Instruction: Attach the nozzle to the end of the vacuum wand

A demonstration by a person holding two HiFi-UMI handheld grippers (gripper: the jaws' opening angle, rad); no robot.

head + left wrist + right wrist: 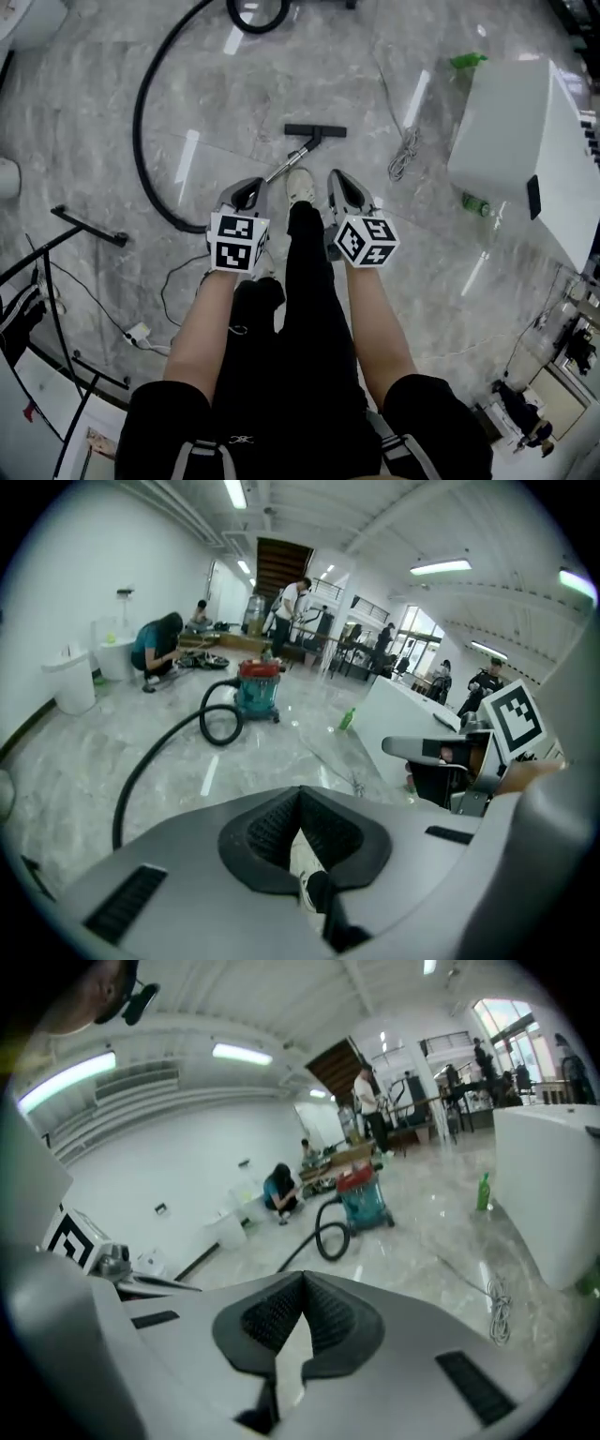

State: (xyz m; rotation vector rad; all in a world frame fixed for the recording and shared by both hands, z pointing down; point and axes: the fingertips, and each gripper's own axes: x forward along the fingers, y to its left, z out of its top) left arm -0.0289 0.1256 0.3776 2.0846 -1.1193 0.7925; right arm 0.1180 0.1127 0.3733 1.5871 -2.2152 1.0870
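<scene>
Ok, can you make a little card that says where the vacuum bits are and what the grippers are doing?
nozzle: on the floor, looks joined to the wand
wand: lying on the floor
hose: black, curving over the floor
left gripper: shut, empty
right gripper: shut, empty

**Grey, Black and Teal**

The floor (84,103) is veined grey and white. The hose (138,112) and nozzle (316,130) are shown black, the wand (292,161) silver, the canister (258,691) teal under red. Black-and-white squares are carried on the grey left gripper (249,190) and right gripper (339,186).
</scene>
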